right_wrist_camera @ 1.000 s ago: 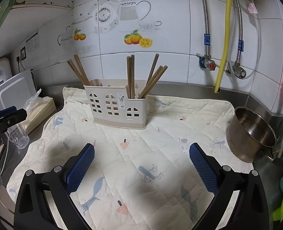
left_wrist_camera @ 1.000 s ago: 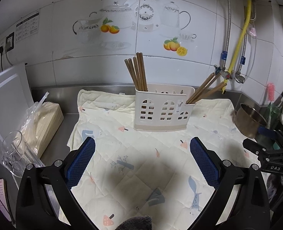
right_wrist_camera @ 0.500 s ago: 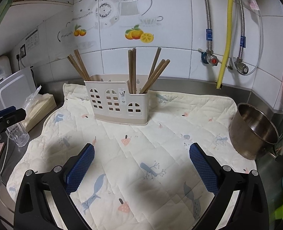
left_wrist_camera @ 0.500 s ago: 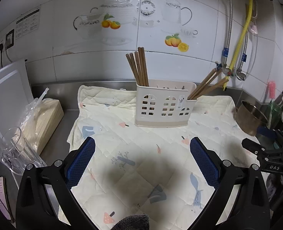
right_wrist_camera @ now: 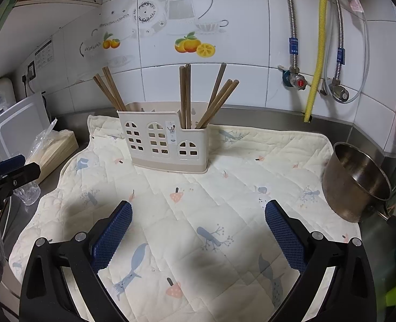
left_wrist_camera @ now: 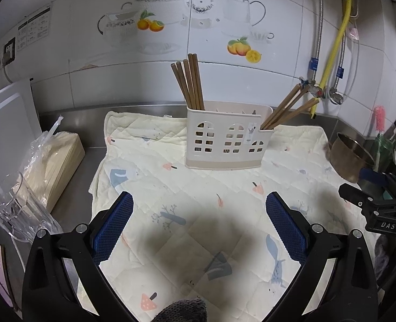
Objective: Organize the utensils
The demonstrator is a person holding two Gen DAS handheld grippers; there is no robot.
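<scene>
A cream plastic utensil holder (left_wrist_camera: 226,142) stands upright on a quilted printed mat (left_wrist_camera: 198,214); it also shows in the right wrist view (right_wrist_camera: 168,145). Brown wooden chopsticks stand in its left compartment (left_wrist_camera: 189,83) and lean out of its right compartment (left_wrist_camera: 289,110). In the right wrist view the chopsticks show at left (right_wrist_camera: 109,91) and at right (right_wrist_camera: 206,99). My left gripper (left_wrist_camera: 199,225) is open and empty above the mat, well short of the holder. My right gripper (right_wrist_camera: 198,230) is open and empty over the mat's front.
A steel pot (right_wrist_camera: 356,182) sits at the mat's right edge. A clear glass (left_wrist_camera: 12,212), a bagged stack of paper (left_wrist_camera: 53,161) and a white board (left_wrist_camera: 4,123) stand at left. Pipes and valves (right_wrist_camera: 316,80) run along the tiled wall.
Both grippers have drawn back and tilted slightly; the holder sits a little farther and higher in both views. Nothing was grasped or released.
</scene>
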